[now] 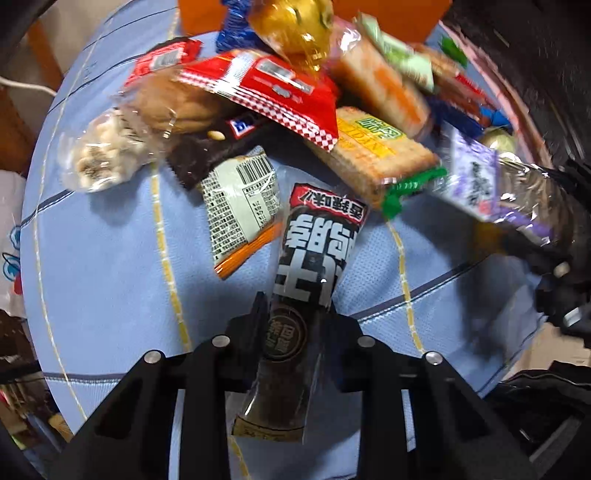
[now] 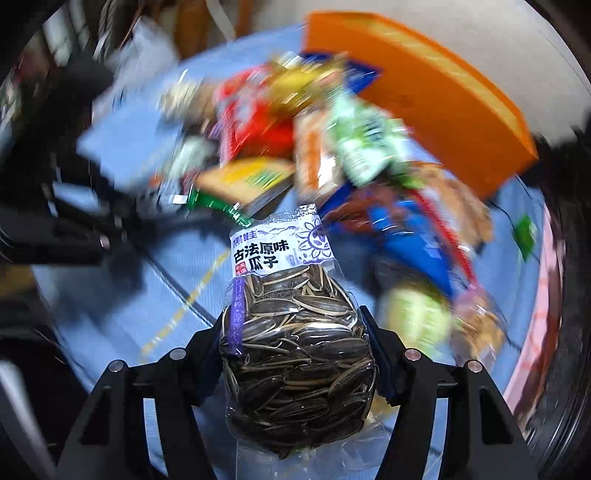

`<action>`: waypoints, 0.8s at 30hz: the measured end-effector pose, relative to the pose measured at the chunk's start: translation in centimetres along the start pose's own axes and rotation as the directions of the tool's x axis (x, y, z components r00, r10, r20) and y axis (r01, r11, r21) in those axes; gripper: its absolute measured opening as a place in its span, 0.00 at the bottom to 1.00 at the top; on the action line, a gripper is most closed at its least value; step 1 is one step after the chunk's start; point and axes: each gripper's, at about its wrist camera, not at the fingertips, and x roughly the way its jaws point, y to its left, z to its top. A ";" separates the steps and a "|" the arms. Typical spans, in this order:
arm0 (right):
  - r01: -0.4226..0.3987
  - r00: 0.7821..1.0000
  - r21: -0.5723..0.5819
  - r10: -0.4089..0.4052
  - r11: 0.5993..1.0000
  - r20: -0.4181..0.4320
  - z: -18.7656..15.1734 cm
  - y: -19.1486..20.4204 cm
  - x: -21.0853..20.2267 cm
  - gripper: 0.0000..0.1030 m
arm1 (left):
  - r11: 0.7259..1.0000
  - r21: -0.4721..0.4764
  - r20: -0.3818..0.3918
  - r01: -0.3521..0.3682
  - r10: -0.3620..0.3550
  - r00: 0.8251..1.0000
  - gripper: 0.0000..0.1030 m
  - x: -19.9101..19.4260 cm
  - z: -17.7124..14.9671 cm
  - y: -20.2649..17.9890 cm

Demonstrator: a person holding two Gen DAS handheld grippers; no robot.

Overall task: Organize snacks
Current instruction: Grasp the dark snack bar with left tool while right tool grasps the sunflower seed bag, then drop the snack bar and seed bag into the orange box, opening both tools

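Observation:
My left gripper [image 1: 295,314] is shut on a long black snack stick packet [image 1: 314,254] with white characters, held above the light blue cloth [image 1: 110,277]. My right gripper [image 2: 295,325] is shut on a clear bag of sunflower seeds [image 2: 295,332] with a white and purple label; that bag also shows at the right of the left wrist view [image 1: 491,184]. A pile of mixed snacks lies ahead: a red packet [image 1: 266,88], a cracker pack [image 1: 373,147], a gold-wrapped sweet [image 1: 295,29], a clear bag of pale nuggets [image 1: 99,155].
An orange box [image 2: 436,92] stands behind the pile at the far side of the cloth. A white and orange packet [image 1: 240,206] lies near the stick packet. More blurred packets, blue [image 2: 406,229] and green [image 2: 362,136], lie to the right. Dark clutter surrounds the cloth's edges.

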 end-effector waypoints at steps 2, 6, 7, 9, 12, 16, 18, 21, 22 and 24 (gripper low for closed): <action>-0.065 0.998 0.050 0.064 0.997 0.020 0.0 -1.1 -1.3 0.64 | 1.000 -0.003 0.024 0.018 -0.018 1.000 0.27 -1.4 0.0 0.2; -0.185 0.982 0.121 0.179 0.975 0.063 -0.2 -2.4 -3.1 0.64 | 0.998 0.015 0.065 0.055 -0.056 0.996 0.27 -3.8 0.6 -0.2; -0.206 0.978 0.128 0.198 0.970 0.073 -0.1 -2.7 -3.6 0.64 | 0.998 0.025 0.074 0.057 -0.058 0.996 0.27 -4.6 0.6 -0.3; -0.242 0.969 0.138 0.231 0.961 0.091 0.2 -2.7 -4.2 0.63 | 0.996 0.047 0.088 0.070 -0.074 0.993 0.27 -6.0 0.9 -0.6; -0.264 0.962 0.152 0.248 0.953 0.113 1.2 -3.2 -5.4 0.63 | 0.995 0.067 0.111 0.074 -0.081 0.991 0.27 -7.3 1.1 -0.8; -0.291 0.949 0.171 0.261 0.941 0.178 2.0 -4.1 -7.6 0.63 | 0.994 0.066 0.148 0.092 -0.101 0.984 0.28 -8.4 1.6 -2.2; -0.292 0.944 0.167 0.255 0.942 0.209 2.8 -4.7 -8.2 0.63 | 0.993 0.060 0.171 0.103 -0.112 0.979 0.28 -8.9 2.3 -2.1; -0.277 0.938 0.172 0.227 0.945 0.264 4.5 -6.0 -9.2 0.63 | 0.993 0.066 0.207 0.101 -0.113 0.972 0.28 -9.7 4.0 -2.0; -0.272 0.935 0.176 0.216 0.946 0.282 5.2 -6.5 -9.4 0.63 | 0.993 0.059 0.219 0.100 -0.111 0.969 0.28 -10.0 5.0 -1.8; -0.257 0.929 0.187 0.189 0.948 0.319 6.8 -7.7 -9.8 0.63 | 0.995 0.052 0.238 0.090 -0.100 0.966 0.28 -10.4 6.9 -1.5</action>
